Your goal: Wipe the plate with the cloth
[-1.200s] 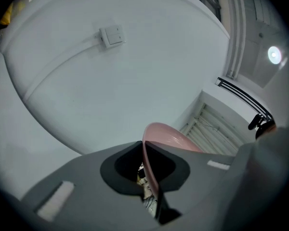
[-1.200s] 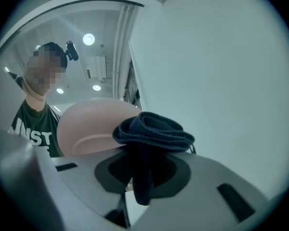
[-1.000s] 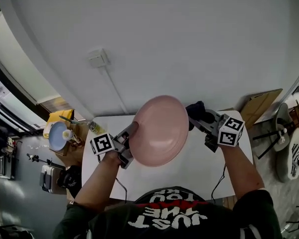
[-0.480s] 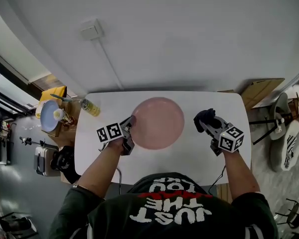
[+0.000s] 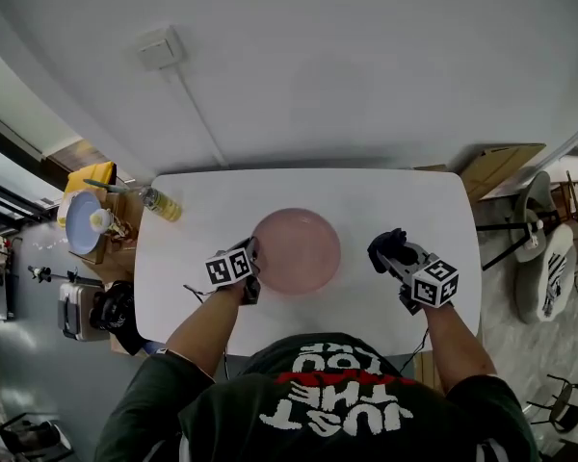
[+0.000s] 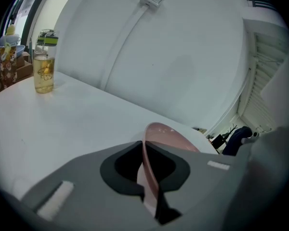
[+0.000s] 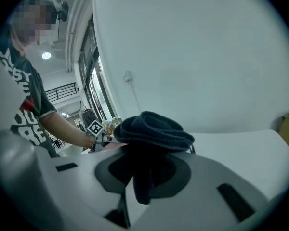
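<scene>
A pink plate (image 5: 296,250) lies low over the middle of the white table (image 5: 202,210). My left gripper (image 5: 251,263) is shut on its left rim; in the left gripper view the pink plate (image 6: 164,138) edge runs between the jaws of the left gripper (image 6: 149,177). To the plate's right, apart from it, my right gripper (image 5: 390,256) is shut on a bunched dark blue cloth (image 5: 386,248). In the right gripper view the cloth (image 7: 154,131) bulges above the right gripper (image 7: 142,177) and hangs down between its jaws.
A bottle of yellow liquid (image 5: 161,203) lies near the table's far left corner, and appears as a bottle (image 6: 44,61) in the left gripper view. A white wall with a socket box (image 5: 160,48) stands behind. Boxes and a stool (image 5: 82,221) crowd the floor at left, chairs (image 5: 549,258) at right.
Both grippers have come down toward the table. The plate went from tilted up high to nearly flat and low. The cloth moved away from the plate to the right.
</scene>
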Available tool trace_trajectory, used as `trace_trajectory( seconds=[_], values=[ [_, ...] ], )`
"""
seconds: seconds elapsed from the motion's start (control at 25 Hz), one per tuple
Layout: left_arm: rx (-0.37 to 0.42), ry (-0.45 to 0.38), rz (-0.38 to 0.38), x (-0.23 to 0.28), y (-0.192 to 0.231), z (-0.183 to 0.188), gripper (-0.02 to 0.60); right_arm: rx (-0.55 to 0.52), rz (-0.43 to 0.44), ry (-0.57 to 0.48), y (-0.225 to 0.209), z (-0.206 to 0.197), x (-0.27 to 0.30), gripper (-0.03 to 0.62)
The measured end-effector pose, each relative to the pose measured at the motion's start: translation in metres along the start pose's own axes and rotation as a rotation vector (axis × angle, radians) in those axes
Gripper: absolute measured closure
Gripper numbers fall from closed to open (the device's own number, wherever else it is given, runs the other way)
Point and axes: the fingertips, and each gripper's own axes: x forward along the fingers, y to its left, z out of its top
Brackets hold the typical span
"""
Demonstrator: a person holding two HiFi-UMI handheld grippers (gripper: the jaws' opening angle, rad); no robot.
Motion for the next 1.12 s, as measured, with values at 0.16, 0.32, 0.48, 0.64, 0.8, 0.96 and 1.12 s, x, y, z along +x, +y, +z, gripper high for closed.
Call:
trace_trajectory(
  seconds=[0.16,0.32,0.48,0.64,0.8,0.96,1.12],
  values=[
    [0.071,0.019,0.023,0.01,0.008,-0.016,0.563,0.004,0.003,0.015,0.0,-0.005,0.0,0.537],
    [0.154,0.061,0.087,0.017,0.017,-0.035,0.556,0.002,0.004,0.03,0.0,-0.009,-0.001,0.537],
    [0.306,0.104,0.168,0.023,0.021,-0.045,0.529,-0.003,0.008,0.038,0.001,-0.011,0.001,0.537],
    [0.352,0.138,0.155,0.026,0.012,-0.046,0.457,-0.005,0.011,0.035,0.001,-0.007,0.004,0.537],
    [0.292,0.106,0.11,0.018,0.006,-0.036,0.299,-0.012,0.019,0.024,0.004,0.001,0.009,0.537],
    [0.243,0.021,0.12,-0.011,0.019,-0.01,0.29,-0.023,0.026,-0.001,0.009,0.015,0.012,0.537],
    [0.111,-0.175,0.041,-0.071,0.023,0.049,0.296,-0.05,0.038,-0.024,0.015,0.031,0.014,0.537]
  ],
)
